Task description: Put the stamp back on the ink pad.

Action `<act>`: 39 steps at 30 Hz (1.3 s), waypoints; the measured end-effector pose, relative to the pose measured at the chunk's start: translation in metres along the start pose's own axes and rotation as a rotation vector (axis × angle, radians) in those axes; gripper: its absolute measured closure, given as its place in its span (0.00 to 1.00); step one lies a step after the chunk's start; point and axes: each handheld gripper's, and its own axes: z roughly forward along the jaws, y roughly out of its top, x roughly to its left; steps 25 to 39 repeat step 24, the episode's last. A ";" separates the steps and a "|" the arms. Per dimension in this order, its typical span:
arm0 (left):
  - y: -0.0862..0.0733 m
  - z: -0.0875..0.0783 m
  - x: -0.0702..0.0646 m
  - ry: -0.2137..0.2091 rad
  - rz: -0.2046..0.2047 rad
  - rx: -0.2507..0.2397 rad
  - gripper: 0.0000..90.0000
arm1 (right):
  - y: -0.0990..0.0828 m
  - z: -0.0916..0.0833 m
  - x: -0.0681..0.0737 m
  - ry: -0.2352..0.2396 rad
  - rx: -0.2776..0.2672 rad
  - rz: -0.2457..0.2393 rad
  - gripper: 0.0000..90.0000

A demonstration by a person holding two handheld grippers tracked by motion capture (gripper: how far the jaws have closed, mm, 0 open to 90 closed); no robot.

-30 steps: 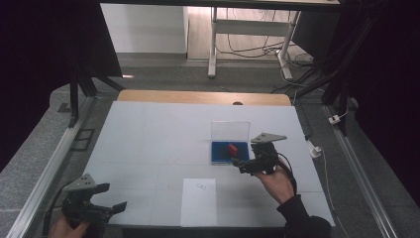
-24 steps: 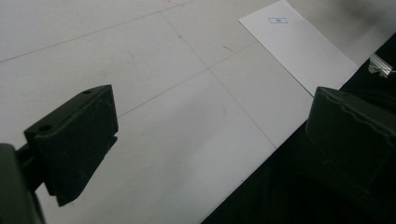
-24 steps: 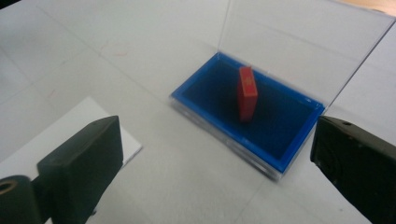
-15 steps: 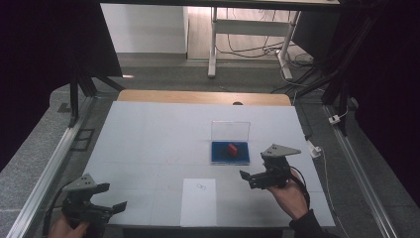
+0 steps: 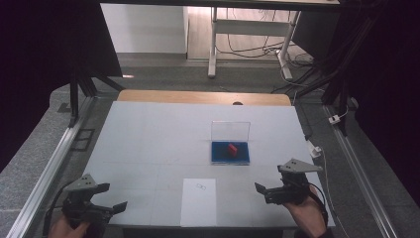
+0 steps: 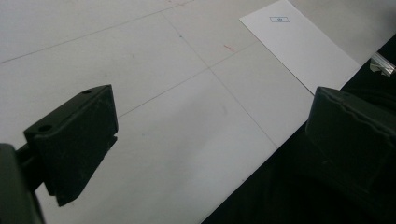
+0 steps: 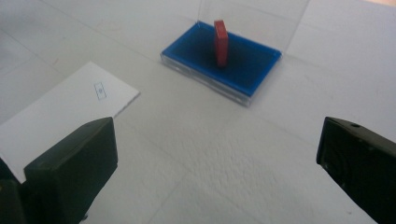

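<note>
Both tongs, left gripper and right gripper, spread wide, nothing held.
Red block stands upright in the blue tray, clear lid up behind; paper sheet between grippers, its mark unreadable.

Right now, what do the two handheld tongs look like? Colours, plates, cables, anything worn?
Both are black. The left tongs and right tongs each carry a grey three-cornered plate on top. The jaws are chunky matte black blocks with small screw holes. A dark cable loops behind the right one. A dark wrist strap or cuff shows on the right hand.
</note>
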 end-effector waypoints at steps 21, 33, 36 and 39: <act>0.000 0.001 -0.001 0.013 0.005 0.011 0.03 | -0.042 -0.028 -0.012 -0.025 0.080 0.123 0.00; 0.001 0.001 -0.002 0.011 0.004 0.011 0.03 | -0.042 -0.027 -0.011 -0.030 0.087 0.119 0.00; 0.001 0.001 -0.002 0.011 0.004 0.011 0.03 | -0.042 -0.027 -0.011 -0.030 0.087 0.119 0.00; 0.001 0.001 -0.002 0.011 0.004 0.011 0.03 | -0.042 -0.027 -0.011 -0.030 0.087 0.119 0.00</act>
